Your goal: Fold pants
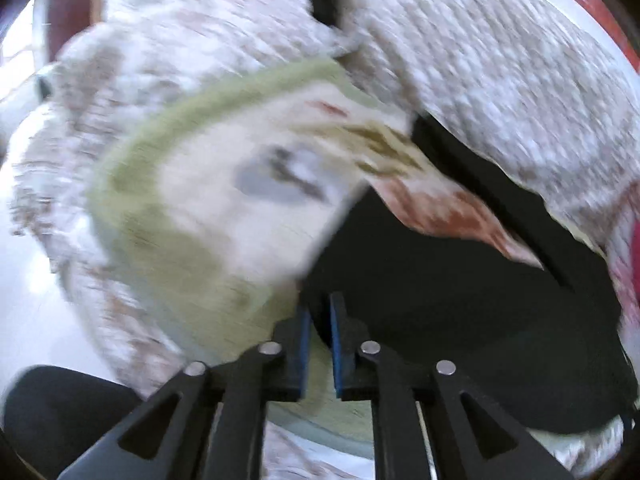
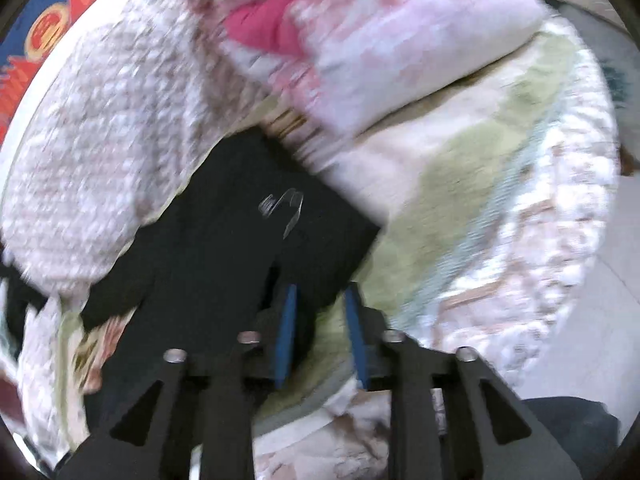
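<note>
The black pants (image 1: 460,292) lie on a bed, partly under a quilted cover. In the left wrist view my left gripper (image 1: 320,308) hangs just above the pants' left edge, its blue pads a narrow gap apart with nothing clearly between them. In the right wrist view the pants (image 2: 224,236) spread to the left, with a small white logo (image 2: 282,208) on them. My right gripper (image 2: 320,296) is open over the pants' right edge, jaws apart and empty. Both views are blurred by motion.
A white and brown quilted cover (image 1: 500,60) is bunched over the pants' far side. A green-bordered cream blanket (image 1: 224,200) lies under and left of them. A pink and white pillow (image 2: 380,48) sits behind. A red patterned rug (image 2: 44,32) shows beyond the bed.
</note>
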### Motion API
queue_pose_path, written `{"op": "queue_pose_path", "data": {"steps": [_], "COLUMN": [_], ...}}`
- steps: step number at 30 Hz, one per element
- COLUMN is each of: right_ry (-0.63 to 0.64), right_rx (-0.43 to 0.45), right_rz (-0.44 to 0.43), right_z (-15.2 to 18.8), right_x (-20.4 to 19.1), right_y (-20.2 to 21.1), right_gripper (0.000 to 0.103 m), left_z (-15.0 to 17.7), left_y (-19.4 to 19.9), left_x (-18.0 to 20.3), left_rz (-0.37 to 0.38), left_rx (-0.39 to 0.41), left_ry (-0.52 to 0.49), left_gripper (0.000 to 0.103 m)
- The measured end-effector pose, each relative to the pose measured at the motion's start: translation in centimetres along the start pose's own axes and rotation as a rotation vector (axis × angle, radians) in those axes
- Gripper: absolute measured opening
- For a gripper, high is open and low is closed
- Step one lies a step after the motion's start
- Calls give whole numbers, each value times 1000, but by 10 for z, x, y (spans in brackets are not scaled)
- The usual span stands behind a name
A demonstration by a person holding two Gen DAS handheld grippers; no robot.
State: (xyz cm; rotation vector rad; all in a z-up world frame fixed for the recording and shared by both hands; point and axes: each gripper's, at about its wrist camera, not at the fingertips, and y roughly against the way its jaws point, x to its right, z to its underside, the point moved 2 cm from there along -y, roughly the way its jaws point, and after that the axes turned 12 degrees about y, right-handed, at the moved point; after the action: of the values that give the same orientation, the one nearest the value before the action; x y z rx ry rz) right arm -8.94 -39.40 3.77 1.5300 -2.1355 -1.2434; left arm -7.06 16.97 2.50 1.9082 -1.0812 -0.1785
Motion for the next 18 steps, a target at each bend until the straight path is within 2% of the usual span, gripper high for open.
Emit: {"op": "queue_pose_path", "data": {"steps": [2, 4, 5, 7, 9, 11, 12, 14, 16, 18], "right_ry": [-19, 5, 41, 166, 306, 407, 469, 517, 546, 529], "right_rx": [48, 73, 65, 20, -24, -80, -144, -227, -201, -198], "right_rz": [42, 49, 18, -70, -119, -131, -104, -68, -64, -67], "right_z": [-4, -10, -12, -12, -6, 5, 13, 26, 28, 27], "right_x": [6, 1, -6, -33, -62, -81, -88, -88, -84, -79], "right_y": [8, 11, 8, -4, -18, -34, -48, -65, -61, -57], "right_gripper": [28, 28, 28, 28, 28, 28, 28, 28, 28, 28], "left_z": [-10, -14, -14, -9, 3, 21, 31, 49, 63, 66], "left_y": [7, 8, 7, 4, -2, -8, -12, -22, -35, -30], "left_x": [-3, 7, 15, 39, 67, 93, 104, 116, 120, 122], "left_rz": [-4, 48, 88, 165, 258, 326, 341, 323, 289, 291], "left_rx": [46, 36, 16, -27, -96, -160, -177, -221, -251, -212], "left_ry": [15, -7, -22, -79, -144, -212, -255, -314, -371, -413], "left_gripper": [16, 22, 26, 26, 26, 26, 26, 26, 26, 26]}}
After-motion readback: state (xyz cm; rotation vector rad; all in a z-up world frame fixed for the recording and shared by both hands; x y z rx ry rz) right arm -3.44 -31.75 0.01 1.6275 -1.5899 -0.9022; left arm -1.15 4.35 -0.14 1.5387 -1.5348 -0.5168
